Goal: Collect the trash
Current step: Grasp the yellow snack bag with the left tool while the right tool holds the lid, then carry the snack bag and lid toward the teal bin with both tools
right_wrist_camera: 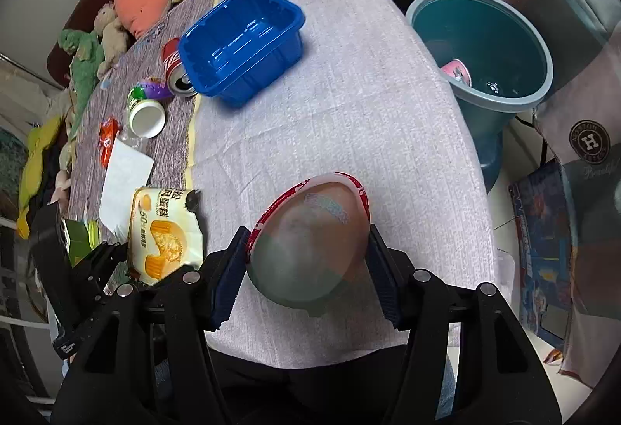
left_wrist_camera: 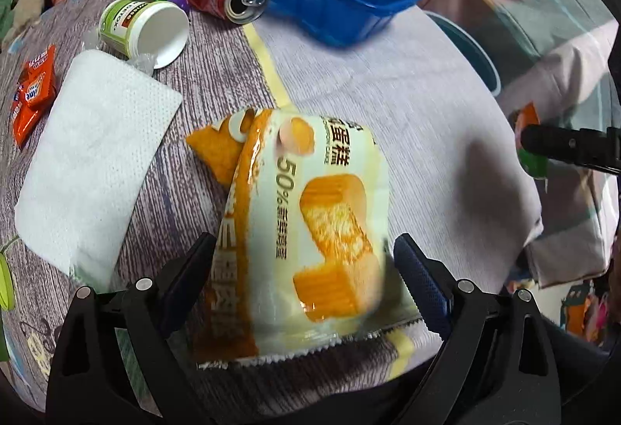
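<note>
Gripping a cake wrapper [left_wrist_camera: 310,215], the left tool [left_wrist_camera: 306,269] holds it clear of the surface [left_wrist_camera: 388,83]; the right tool [right_wrist_camera: 306,266] clamps a bowl [right_wrist_camera: 310,242]. Both appear lifted for carrying to the bin [right_wrist_camera: 543,48] beyond the surface's right edge.
</note>
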The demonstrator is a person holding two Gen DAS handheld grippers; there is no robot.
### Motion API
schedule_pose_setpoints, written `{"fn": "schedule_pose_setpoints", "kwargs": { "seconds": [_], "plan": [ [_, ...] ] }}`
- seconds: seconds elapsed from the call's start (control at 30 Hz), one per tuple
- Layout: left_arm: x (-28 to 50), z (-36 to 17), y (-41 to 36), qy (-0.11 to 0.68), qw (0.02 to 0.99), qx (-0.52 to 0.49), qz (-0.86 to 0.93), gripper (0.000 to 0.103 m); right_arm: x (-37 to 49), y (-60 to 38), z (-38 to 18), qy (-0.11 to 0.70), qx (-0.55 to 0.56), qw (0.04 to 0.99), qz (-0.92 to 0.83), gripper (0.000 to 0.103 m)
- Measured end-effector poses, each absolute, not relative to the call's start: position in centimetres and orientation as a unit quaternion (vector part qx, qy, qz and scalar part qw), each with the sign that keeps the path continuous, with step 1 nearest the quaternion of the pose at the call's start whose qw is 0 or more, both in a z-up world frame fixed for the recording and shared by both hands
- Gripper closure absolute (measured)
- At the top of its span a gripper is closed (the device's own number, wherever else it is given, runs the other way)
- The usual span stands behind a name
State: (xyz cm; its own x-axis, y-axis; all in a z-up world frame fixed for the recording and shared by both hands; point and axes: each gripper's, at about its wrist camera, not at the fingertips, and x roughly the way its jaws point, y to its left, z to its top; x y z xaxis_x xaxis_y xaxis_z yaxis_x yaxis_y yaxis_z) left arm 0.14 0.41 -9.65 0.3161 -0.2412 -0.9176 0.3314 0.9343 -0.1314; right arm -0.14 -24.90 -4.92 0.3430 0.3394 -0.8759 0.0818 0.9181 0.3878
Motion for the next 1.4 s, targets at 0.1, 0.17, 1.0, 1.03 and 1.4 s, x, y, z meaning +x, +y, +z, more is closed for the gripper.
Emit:
{"fn": "schedule_pose_setpoints", "kwargs": {
  "seconds": [0.1,0.17,1.0,1.03,1.4],
  "plan": [
    [0.0,-9.5,0.4,0.547,0.819,0.048,-0.167,0.050,0.1,-25.5,-5.0,0.565,0.190,0.799,0.079,0.046],
    [-0.1,-8.7,0.9,0.539,0.824,0.031,-0.171,0.059,0.2,-25.8,-5.0,0.563,0.193,0.800,0.077,0.046],
    [5.6,0.8,-7.4,0.473,0.852,0.015,-0.224,0.084,3.5,-36.0,-0.8,0.484,0.253,0.837,0.029,0.046],
    [6.1,0.9,-8.5,0.474,0.850,0.016,-0.230,0.084,3.7,-36.8,-0.6,0.480,0.255,0.839,0.024,0.046],
    [11.8,0.7,-20.4,0.488,0.827,0.056,-0.275,0.083,6.4,-46.9,0.1,0.439,0.287,0.851,-0.031,0.046]
  ]
}}
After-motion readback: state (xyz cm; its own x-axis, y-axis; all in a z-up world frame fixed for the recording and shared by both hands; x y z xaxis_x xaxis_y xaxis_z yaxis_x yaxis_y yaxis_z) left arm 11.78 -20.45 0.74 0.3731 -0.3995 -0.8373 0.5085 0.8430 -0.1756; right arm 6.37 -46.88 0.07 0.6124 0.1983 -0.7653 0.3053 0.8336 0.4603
